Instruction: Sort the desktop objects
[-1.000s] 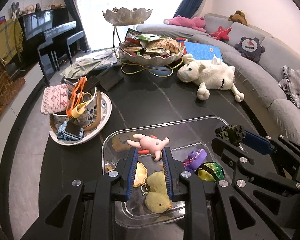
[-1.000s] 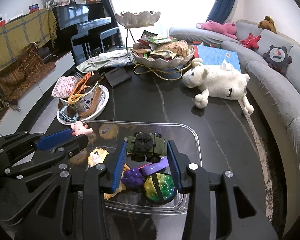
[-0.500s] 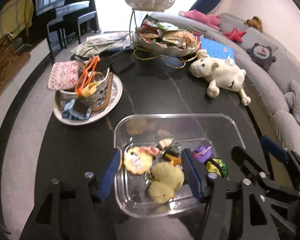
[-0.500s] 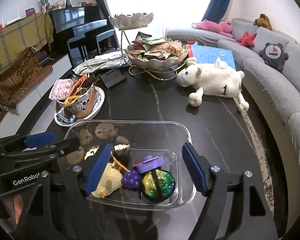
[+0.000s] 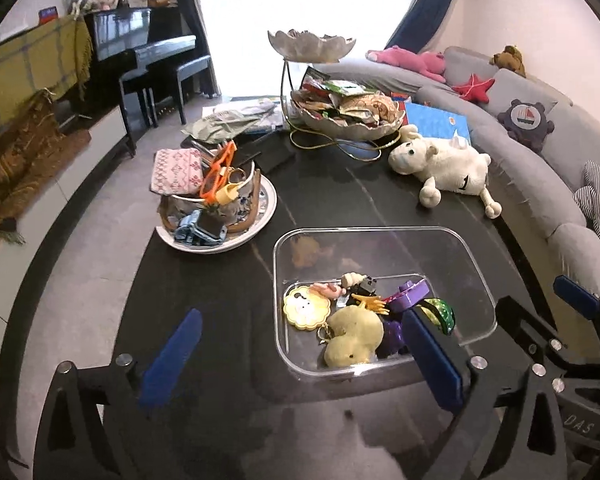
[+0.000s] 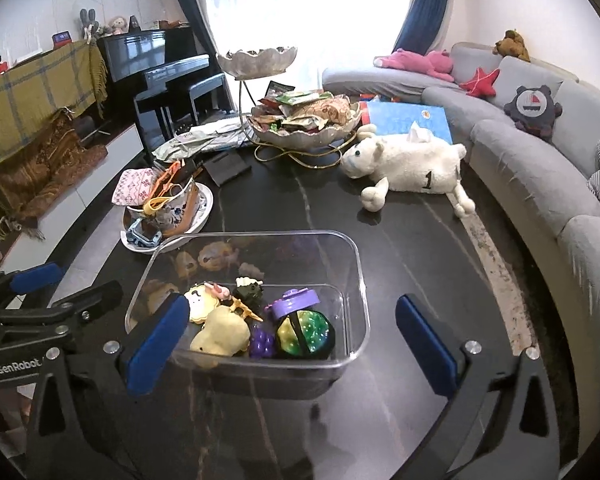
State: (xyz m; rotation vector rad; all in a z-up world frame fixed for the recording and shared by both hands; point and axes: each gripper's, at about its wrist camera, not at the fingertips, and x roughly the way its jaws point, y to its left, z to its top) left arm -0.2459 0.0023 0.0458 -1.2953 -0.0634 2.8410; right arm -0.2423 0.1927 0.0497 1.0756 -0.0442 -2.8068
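A clear plastic bin (image 5: 476, 272) (image 6: 356, 264) sits on the dark table near its front edge. Inside lie a yellow plush duck (image 5: 352, 340) (image 6: 220, 336), a lion-face charm (image 5: 306, 312), a pink toy (image 5: 328, 289), a small dark green toy vehicle (image 6: 249, 291), a purple piece (image 5: 410, 295) (image 6: 296, 300) and a green glitter ball (image 6: 305, 334). My left gripper (image 5: 300, 364) is open, held above the bin's near left corner. My right gripper (image 6: 292, 346) is open too, straddling the bin's near side. Both hold nothing.
A plate (image 5: 260, 224) heaped with a pouch, orange glasses and a toy car stands left of the bin. A white plush sheep (image 6: 408, 168) lies at the back right. A tiered snack stand (image 5: 340, 116) and a sofa (image 6: 540, 160) lie beyond.
Both grippers opened and pulled back toward me. The pink toy left my left gripper and the green toy vehicle left my right gripper; both now lie in the bin.
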